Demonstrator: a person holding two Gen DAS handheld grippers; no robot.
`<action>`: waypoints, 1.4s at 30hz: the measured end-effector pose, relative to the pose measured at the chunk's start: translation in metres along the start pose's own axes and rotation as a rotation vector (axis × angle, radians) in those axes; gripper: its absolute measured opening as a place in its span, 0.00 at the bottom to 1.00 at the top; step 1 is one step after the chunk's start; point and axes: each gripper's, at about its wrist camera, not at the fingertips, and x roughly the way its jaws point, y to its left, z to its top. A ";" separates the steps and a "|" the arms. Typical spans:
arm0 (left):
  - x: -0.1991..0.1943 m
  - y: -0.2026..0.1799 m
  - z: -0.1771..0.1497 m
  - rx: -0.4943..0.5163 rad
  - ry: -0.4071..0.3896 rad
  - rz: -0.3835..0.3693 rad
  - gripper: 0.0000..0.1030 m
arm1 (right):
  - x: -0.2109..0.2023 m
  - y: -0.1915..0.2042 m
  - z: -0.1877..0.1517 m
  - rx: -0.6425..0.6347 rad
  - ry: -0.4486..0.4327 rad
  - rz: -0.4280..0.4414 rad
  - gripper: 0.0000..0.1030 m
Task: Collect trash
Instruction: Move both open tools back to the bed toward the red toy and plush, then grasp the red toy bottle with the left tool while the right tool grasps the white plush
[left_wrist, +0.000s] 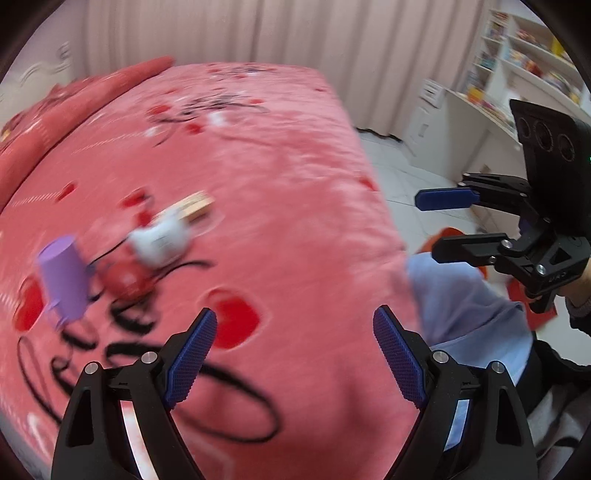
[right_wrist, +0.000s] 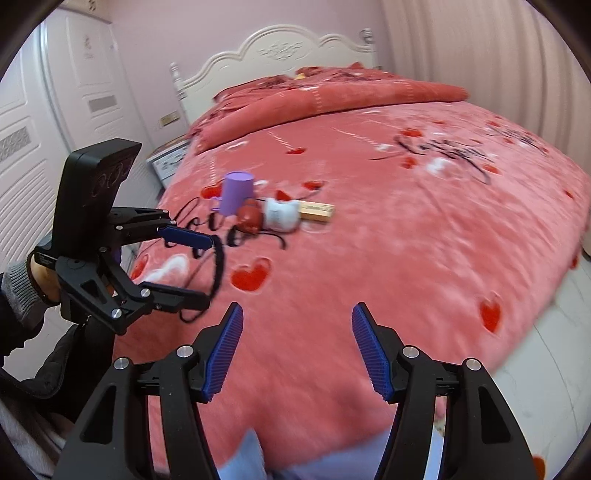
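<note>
Lying on bed: four trash items, clustered.
One purple cup, one red ball, one white container, one wooden block, ahead-left of right gripper; left gripper; both fingers spread, empty.

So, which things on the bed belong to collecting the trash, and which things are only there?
Probably for the job:
purple cup
red crumpled item
white crumpled item
small wooden-looking box
left gripper and right gripper, both open, holding nothing

Only there:
pink bedspread
folded red quilt
white headboard
bookshelf
</note>
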 end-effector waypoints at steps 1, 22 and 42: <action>-0.001 0.008 -0.001 -0.012 -0.001 0.008 0.83 | 0.007 0.003 0.003 -0.009 0.006 0.010 0.60; 0.039 0.121 0.010 -0.190 0.018 0.011 0.83 | 0.140 -0.008 0.069 -0.013 0.103 0.150 0.60; 0.065 0.159 0.014 -0.245 0.011 -0.013 0.81 | 0.222 -0.028 0.102 0.015 0.141 0.271 0.43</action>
